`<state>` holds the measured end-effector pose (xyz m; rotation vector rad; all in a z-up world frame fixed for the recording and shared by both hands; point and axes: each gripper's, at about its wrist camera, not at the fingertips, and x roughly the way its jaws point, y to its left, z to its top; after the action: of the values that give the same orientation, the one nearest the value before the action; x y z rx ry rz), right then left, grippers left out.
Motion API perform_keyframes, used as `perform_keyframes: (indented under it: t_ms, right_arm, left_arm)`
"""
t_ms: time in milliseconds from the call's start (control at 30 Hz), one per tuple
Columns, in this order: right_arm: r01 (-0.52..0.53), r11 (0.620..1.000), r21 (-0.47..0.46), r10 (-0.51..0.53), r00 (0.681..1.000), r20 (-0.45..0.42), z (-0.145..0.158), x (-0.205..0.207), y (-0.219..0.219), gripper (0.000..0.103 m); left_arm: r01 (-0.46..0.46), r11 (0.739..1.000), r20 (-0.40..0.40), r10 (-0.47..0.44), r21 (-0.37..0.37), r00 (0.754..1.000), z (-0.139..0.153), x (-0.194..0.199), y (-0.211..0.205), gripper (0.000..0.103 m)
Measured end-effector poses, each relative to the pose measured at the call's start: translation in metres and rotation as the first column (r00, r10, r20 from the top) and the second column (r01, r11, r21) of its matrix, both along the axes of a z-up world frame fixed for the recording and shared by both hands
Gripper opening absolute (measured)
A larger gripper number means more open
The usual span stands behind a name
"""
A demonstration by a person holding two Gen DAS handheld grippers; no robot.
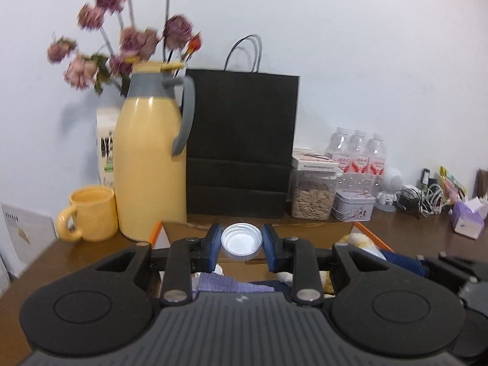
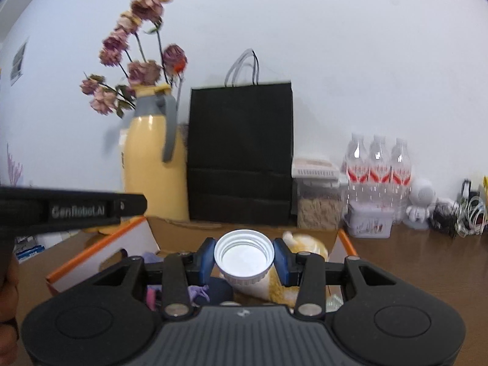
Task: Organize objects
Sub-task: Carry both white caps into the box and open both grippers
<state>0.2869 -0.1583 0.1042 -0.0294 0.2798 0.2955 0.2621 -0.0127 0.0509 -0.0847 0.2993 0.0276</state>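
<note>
Two handheld grippers hover above an open cardboard box [image 1: 350, 228] with orange-edged flaps, which sits on a brown wooden tabletop [image 1: 411, 235].

The left gripper [image 1: 241, 245] is clamped on a small silver metal lid [image 1: 241, 241], its blue pads pressing the rim on both sides, open side facing the camera. The right gripper [image 2: 243, 260] is clamped the same way on a larger white plastic threaded cap [image 2: 244, 257]. Both lids are held in the air over the box, which contains soft items, including purple fabric [image 1: 231, 285] and a yellow-and-white plush piece [image 2: 292, 286].

Along the white wall behind the box stand a yellow mug [image 1: 91, 213], a tall yellow thermos jug [image 1: 149, 152] with a grey handle, dried pink roses [image 1: 134, 36], a black paper bag [image 1: 241, 140], a clear jar of seeds [image 1: 312, 195], a small tin [image 1: 353, 209], three water bottles [image 1: 360, 152], a white figurine [image 1: 390, 189], tangled cables [image 1: 424, 201] and a purple tissue pack [image 1: 468, 216].
</note>
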Motion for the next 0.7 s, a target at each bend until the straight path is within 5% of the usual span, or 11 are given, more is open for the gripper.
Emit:
perform_keyframes:
  t_ms: [167, 467, 533, 600, 633, 700]
  right_arm:
    - [0.006, 1.0, -0.009, -0.006, 0.998, -0.07, -0.014, 0.011, -0.005, 0.039]
    - [-0.014, 0.999, -0.037, 0.011, 0.998, -0.069, -0.016, -0.001, -0.001, 0.039]
    - [-0.014, 0.999, -0.041, 0.011, 0.997, -0.07, -0.016, -0.003, -0.001, 0.044]
    - [-0.005, 0.999, -0.05, 0.001, 0.998, -0.067, -0.016, -0.005, -0.001, 0.075]
    - [0.006, 0.999, -0.054, -0.01, 0.998, -0.06, -0.017, -0.006, -0.002, 0.098]
    - [0.025, 0.998, -0.057, -0.027, 0.999, -0.045, -0.016, -0.008, -0.003, 0.103]
  left_arm:
    - [0.019, 1.0, -0.101, -0.02, -0.013, 0.995, -0.019, 0.014, 0.01, 0.03]
    - [0.005, 1.0, -0.065, -0.006, -0.01, 0.998, -0.018, 0.005, 0.011, 0.033]
    - [0.001, 1.0, -0.041, -0.001, -0.001, 0.999, -0.015, 0.0, 0.01, 0.049]
    - [-0.016, 1.0, -0.012, 0.016, 0.009, 1.0, -0.013, -0.006, 0.01, 0.093]
    - [-0.03, 0.999, 0.002, 0.03, 0.021, 1.0, -0.013, -0.008, 0.009, 0.102]
    - [-0.058, 0.998, 0.04, 0.057, 0.038, 0.998, -0.012, -0.014, 0.007, 0.103]
